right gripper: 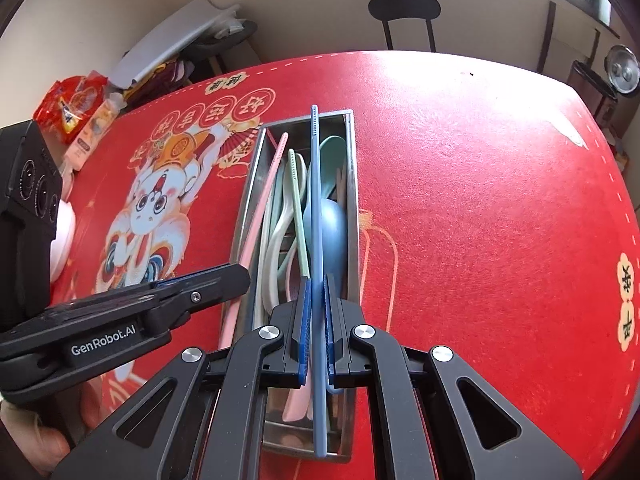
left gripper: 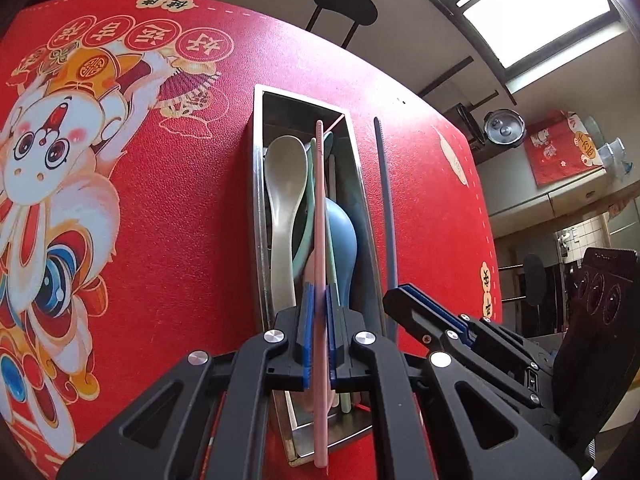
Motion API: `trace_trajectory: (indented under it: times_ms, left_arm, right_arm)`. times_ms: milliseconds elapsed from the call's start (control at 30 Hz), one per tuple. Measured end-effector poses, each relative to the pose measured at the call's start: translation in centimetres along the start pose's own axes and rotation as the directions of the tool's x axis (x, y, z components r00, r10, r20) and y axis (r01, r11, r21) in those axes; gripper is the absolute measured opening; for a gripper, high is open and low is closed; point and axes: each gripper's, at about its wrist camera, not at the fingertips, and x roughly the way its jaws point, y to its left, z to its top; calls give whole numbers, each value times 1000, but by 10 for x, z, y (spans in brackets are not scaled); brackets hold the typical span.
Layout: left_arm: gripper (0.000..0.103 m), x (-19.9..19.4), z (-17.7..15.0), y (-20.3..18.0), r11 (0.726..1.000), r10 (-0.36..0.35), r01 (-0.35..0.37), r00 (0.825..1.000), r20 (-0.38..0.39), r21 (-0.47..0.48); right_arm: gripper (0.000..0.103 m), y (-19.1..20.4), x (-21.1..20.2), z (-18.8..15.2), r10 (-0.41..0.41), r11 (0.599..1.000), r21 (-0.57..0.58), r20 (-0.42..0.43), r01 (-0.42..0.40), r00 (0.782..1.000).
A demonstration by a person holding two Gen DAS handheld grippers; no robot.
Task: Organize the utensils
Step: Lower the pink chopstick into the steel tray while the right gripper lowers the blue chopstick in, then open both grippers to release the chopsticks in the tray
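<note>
A steel utensil box (left gripper: 256,200) (right gripper: 351,184) lies on the red tablecloth, holding a beige spoon (left gripper: 285,184), a blue spoon (left gripper: 342,236) (right gripper: 334,232), a green chopstick (right gripper: 298,208) and other utensils. My left gripper (left gripper: 319,300) is shut on a pink chopstick (left gripper: 319,200) (right gripper: 260,216), held lengthwise over the box. My right gripper (right gripper: 316,292) is shut on a blue chopstick (right gripper: 316,200) (left gripper: 385,200), held over the box's right side. The right gripper also shows in the left wrist view (left gripper: 424,312), and the left in the right wrist view (right gripper: 200,284).
The red tablecloth (right gripper: 480,200) has a cartoon lion print (left gripper: 52,160). Snack packets (right gripper: 76,104) lie at the table's far left edge. A black stool (right gripper: 404,12) stands beyond the far edge. A pot (left gripper: 503,126) sits at the right wall.
</note>
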Motion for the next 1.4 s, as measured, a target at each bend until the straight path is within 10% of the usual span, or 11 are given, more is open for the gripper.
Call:
trace_trajectory:
  times_ms: [567,1200,1333,1400]
  left_arm:
    - [9,6,6,1,1000,6,-6,1000,-4,27]
    - [81,-125,15,-12,959,98,-166,955,281,230]
    - [93,-159,12,-22,940,94,-197,934,345,277]
    - [96,-177,9,-28,929,77,-203,924,376,310]
  right_arm:
    - [8,1,18,0,-11,1000,20,-41,12,999]
    - [9,23,-85,10,-58,998,-14,140,61,988]
    - [57,26,-125,11,-60,998,-1,224,62,973]
    - [64,26,-147,11,-42,999,12,277,40,960]
